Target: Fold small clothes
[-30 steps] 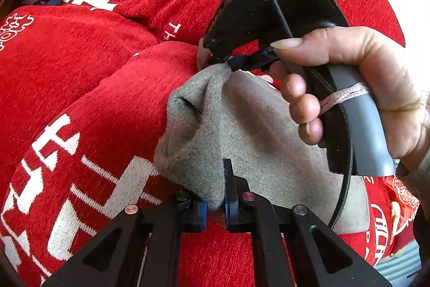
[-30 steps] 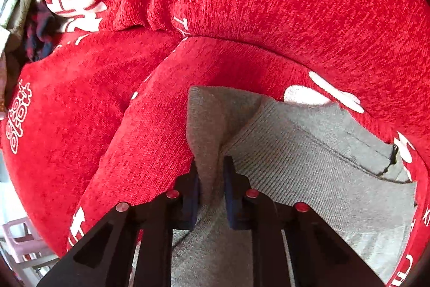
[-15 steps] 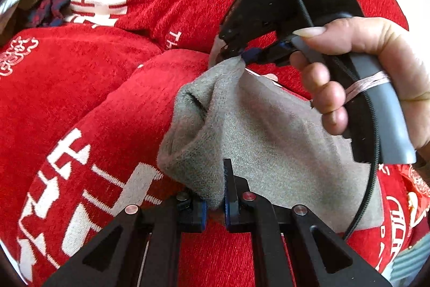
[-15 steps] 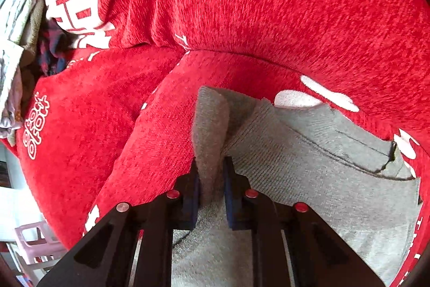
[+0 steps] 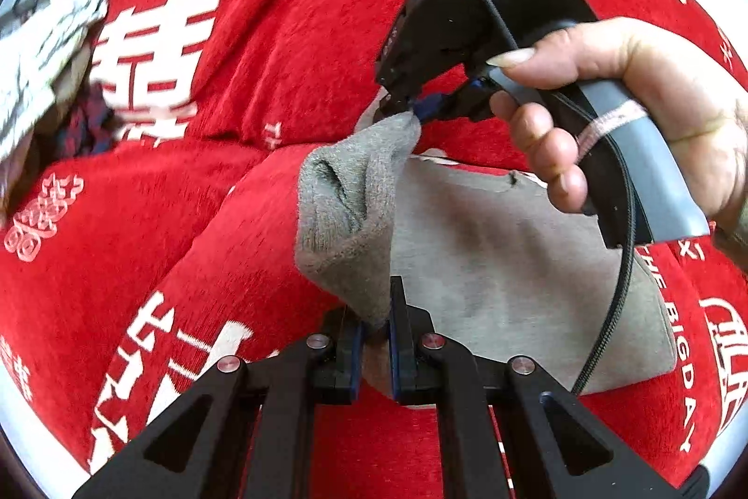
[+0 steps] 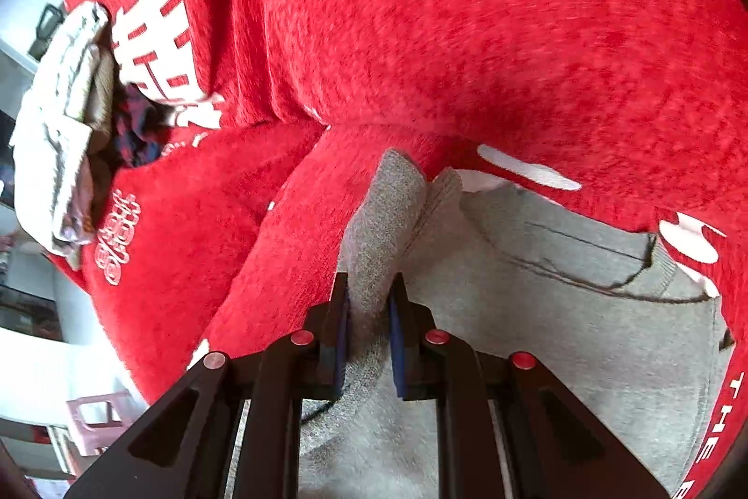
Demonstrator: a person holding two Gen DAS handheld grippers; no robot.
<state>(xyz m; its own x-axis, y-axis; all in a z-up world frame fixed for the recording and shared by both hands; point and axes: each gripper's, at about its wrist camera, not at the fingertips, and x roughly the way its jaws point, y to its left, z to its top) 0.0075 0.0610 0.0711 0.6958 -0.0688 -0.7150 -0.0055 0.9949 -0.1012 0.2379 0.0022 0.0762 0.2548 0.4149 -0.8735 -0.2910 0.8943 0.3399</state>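
A small grey knit garment (image 5: 505, 265) lies on a red sofa cover, its left edge lifted and doubled over. My left gripper (image 5: 374, 326) is shut on the near corner of that lifted edge. My right gripper (image 5: 411, 108), held by a hand, is shut on the far corner. In the right wrist view the right gripper (image 6: 369, 302) pinches a raised fold of the grey garment (image 6: 537, 312), whose ribbed hem with a dark seam lies to the right.
The red sofa cover (image 5: 233, 87) with white lettering bulges into a back cushion behind. A pile of other clothes (image 6: 65, 134) lies at the far left. A pink stool (image 6: 93, 415) stands on the floor beyond the sofa edge.
Both grippers have lifted the garment's left edge higher and drawn it to the right. More of the sofa back and the clothes pile has come into view.
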